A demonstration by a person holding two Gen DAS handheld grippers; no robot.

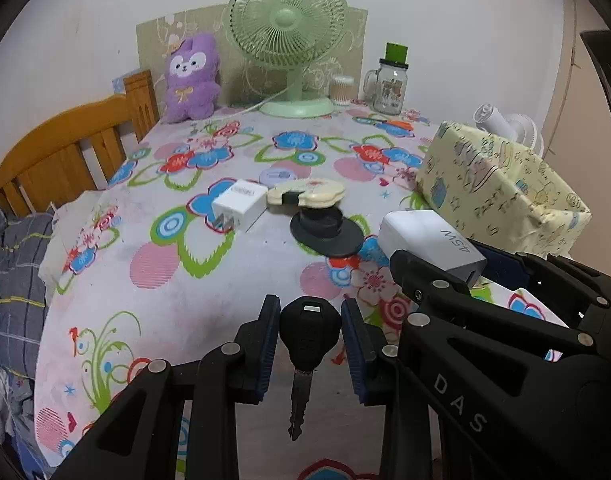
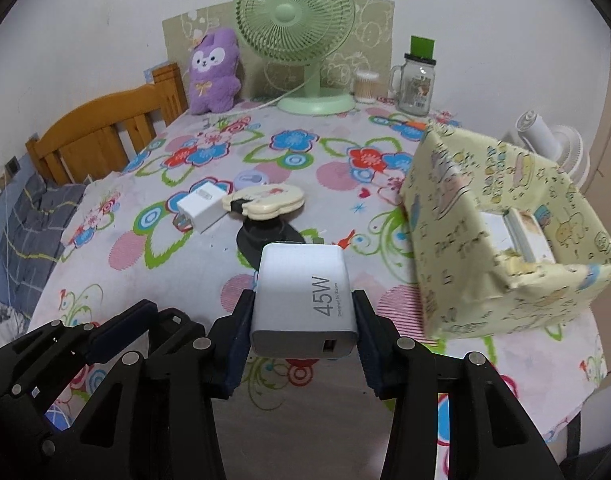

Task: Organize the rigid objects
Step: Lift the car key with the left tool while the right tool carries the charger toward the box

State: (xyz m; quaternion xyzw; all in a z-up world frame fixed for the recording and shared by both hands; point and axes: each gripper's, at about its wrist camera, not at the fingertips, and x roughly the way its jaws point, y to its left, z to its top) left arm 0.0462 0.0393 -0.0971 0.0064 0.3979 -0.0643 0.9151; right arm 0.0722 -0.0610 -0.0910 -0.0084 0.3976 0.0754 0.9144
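The left gripper [image 1: 310,344] is clamped on a black-headed key [image 1: 309,334] at bottom centre of the left wrist view, blade hanging down between the pads. The right gripper [image 2: 301,334] is clamped on a white 45W charger [image 2: 303,304] at lower centre of its view; the charger's prongs face away and barely show.

In the right wrist view the charger hides the near part of a black round stand [image 2: 269,238]. A cream clamshell case [image 2: 263,200] sits on top of that stand, touching a small white plug adapter [image 2: 199,206] to its left. A lilac round item [image 2: 251,179] behind them is partly hidden.

A paper-wrapped open box [image 2: 501,240] stands at the right, something white inside, hard to make out. At the top stand a green desk fan [image 2: 295,12], a purple plush [image 2: 213,72] and a glass jar mug [image 2: 415,88] on the flowered tablecloth [image 2: 145,280].
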